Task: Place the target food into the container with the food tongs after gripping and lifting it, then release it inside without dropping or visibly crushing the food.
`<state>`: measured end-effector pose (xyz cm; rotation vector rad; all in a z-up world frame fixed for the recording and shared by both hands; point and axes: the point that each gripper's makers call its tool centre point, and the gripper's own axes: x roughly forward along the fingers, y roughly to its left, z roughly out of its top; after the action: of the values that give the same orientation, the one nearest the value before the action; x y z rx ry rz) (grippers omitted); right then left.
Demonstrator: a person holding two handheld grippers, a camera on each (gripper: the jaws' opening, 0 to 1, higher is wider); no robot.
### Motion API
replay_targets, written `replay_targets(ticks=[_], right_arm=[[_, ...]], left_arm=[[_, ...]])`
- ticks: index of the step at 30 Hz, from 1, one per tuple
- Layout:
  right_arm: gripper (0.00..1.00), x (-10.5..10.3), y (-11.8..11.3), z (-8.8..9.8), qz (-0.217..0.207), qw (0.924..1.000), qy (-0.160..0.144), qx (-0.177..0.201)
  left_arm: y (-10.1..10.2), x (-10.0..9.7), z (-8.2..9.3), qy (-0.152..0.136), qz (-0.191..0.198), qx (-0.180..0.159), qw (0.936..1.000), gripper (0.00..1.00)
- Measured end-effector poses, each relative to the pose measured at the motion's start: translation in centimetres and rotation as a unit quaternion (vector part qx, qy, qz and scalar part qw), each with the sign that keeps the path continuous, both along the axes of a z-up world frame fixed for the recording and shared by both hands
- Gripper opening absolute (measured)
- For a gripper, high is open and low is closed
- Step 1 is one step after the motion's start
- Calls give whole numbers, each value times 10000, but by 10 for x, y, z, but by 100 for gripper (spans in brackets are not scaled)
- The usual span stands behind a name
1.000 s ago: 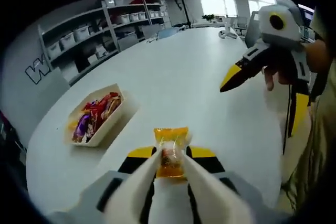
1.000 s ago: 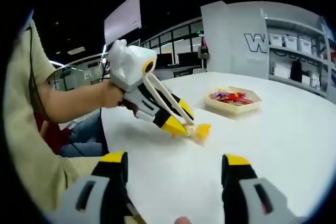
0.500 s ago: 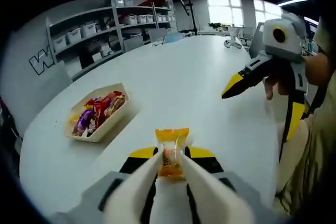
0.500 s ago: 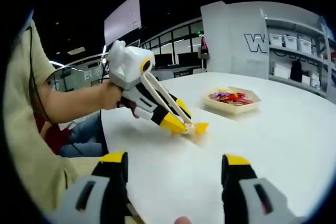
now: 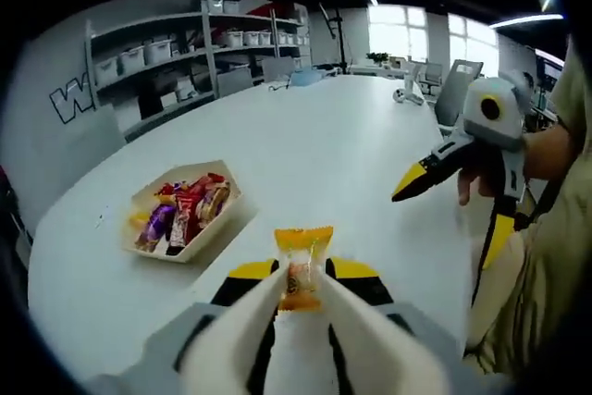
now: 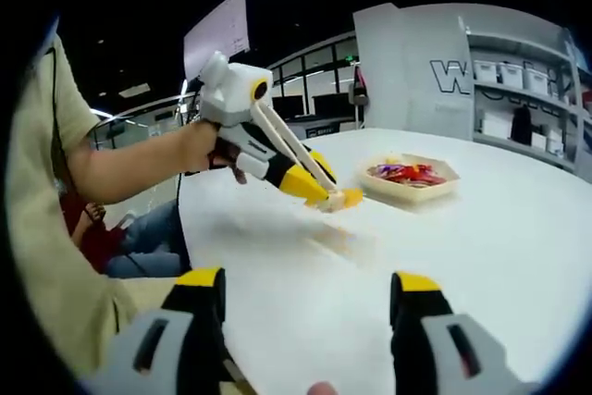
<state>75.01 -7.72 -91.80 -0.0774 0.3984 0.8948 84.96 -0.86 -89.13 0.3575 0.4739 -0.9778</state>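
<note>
— What do we see in the left gripper view, starting at the left?

— We see grey shelving [image 5: 157,53] along the wall, then the beige container [image 5: 186,209] on the white counter [image 5: 324,136], with red, purple and yellow wrapped snacks in it. Right of that, our left gripper [image 5: 301,286] has the food tongs [image 5: 268,321] clenched in its jaws, and the tong tips pinch an orange-wrapped snack [image 5: 302,266], held clear of the counter and apart from the container. Further right, the right gripper [image 5: 435,166] is in a hand [image 5: 486,173], its yellow-tipped jaws close together with nothing between them.

— And in the right gripper view?

— At the left, we see a pale sleeve and forearm [image 6: 111,168] leading to the left gripper [image 6: 319,191], tongs angled down, the snack [image 6: 340,199] at their tips above the counter [image 6: 518,228]. The container [image 6: 411,179] sits just beyond it. At the bottom, our right gripper's [image 6: 305,307] own jaws stand wide apart, released, holding nothing.
</note>
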Motion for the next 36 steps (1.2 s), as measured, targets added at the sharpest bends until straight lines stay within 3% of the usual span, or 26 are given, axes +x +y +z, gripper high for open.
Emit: replay_targets(ticks=[8,21,26,36], right_arm=[[70,-1,-3,1,-28,10000,-14,11],[71,-2,-4,4,-45,10000,-51,17],[71,-3,-3,5,-32,10000,-61,16],[71,-3,-4,7,-47,10000,-81,18]], left_arm=[[5,22,34,-65,26,-219,9997,18],[14,81,58,-167,206,-204,9994,18],[12,104,61,-158,274,-188,9993,18],[-2,148,48,-144,316,194,9992,18]])
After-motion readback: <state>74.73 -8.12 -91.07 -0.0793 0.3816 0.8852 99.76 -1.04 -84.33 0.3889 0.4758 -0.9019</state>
